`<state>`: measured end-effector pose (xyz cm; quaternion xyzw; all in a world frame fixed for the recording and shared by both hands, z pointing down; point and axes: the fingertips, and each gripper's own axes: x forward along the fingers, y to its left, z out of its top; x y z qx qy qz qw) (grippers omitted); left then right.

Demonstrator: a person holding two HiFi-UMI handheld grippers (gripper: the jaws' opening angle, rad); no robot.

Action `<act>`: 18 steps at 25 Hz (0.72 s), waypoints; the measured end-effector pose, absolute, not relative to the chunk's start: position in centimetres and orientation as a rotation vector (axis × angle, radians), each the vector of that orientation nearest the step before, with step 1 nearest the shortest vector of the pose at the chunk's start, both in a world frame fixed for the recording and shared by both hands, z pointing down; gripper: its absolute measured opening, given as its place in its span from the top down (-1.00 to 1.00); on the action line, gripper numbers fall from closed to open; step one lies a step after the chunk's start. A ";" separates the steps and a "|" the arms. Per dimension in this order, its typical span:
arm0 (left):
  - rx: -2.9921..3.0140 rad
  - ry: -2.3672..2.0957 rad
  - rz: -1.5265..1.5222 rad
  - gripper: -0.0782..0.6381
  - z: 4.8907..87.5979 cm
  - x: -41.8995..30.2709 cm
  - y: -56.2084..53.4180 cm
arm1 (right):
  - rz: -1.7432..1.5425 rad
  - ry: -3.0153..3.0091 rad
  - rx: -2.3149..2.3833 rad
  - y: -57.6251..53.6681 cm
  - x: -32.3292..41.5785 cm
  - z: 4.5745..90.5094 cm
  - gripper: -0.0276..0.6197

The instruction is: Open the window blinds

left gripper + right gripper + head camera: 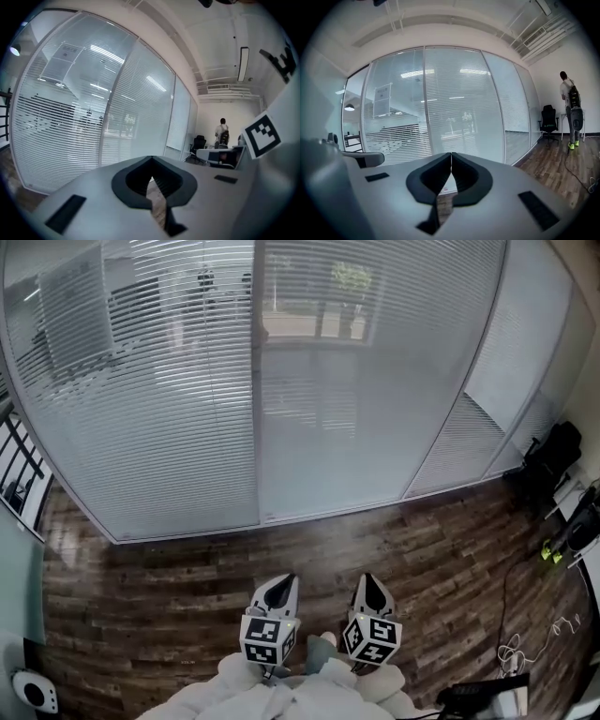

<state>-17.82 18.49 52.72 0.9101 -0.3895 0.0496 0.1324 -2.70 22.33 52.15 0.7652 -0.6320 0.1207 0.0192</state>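
Well back from the window blinds [159,418], my left gripper [285,579] and right gripper [367,579] are empty, jaws pressed together; approach step, next: locate their tilt control.

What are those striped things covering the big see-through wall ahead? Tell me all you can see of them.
They are white horizontal-slat window blinds, with thin slats that look like metal or plastic. They hang fully lowered, side by side in several panels, down to the dark wood-plank floor, and are split by slim pale upright frames. The slats are tilted partly shut: the left panel lets a room beyond show through, while the middle one looks hazier. Nothing touches them.
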 end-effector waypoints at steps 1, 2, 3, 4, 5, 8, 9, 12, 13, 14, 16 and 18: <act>2.643 -1.131 0.154 0.79 52.9 -17.4 17.7 | 0.380 -1.964 2.378 21.4 -2.2 52.3 0.87; 2.647 -1.131 0.164 0.79 53.0 -16.9 17.0 | 0.382 -1.967 2.379 20.5 -1.7 52.4 0.87; 2.651 -1.131 0.174 0.79 53.2 -16.5 16.2 | 0.383 -1.968 2.380 19.6 -1.2 52.6 0.87; 2.654 -1.134 0.180 0.79 53.3 -16.1 15.3 | 0.385 -1.971 2.379 18.6 -0.7 52.8 0.87; 2.654 -1.143 0.183 0.79 53.5 -15.8 14.4 | 0.388 -1.976 2.377 17.5 -0.1 53.0 0.87; 2.635 -1.199 0.195 0.79 54.3 -14.7 10.8 | 0.387 -2.014 2.355 13.4 1.6 53.7 0.87; 2.619 -1.219 0.197 0.79 54.6 -14.3 9.4 | 0.382 -2.032 2.340 11.6 2.2 53.9 0.87; 2.557 -1.272 0.197 0.79 55.4 -12.6 4.8 | 0.363 -2.087 2.288 5.8 4.1 53.8 0.87; 2.541 -1.293 0.197 0.79 55.3 -11.9 3.1 | 0.356 -2.107 2.275 3.8 4.8 53.5 0.87; 2.531 -1.314 0.194 0.79 55.1 -11.1 1.2 | 0.347 -2.129 2.262 1.8 5.5 53.1 0.87; 2.523 -1.345 0.180 0.79 54.3 -9.0 -2.6 | 0.318 -2.169 2.237 -2.3 7.2 51.9 0.87; 2.523 -1.359 0.157 0.79 53.3 -6.4 -6.5 | 0.291 -2.193 2.218 -6.3 9.4 50.8 0.87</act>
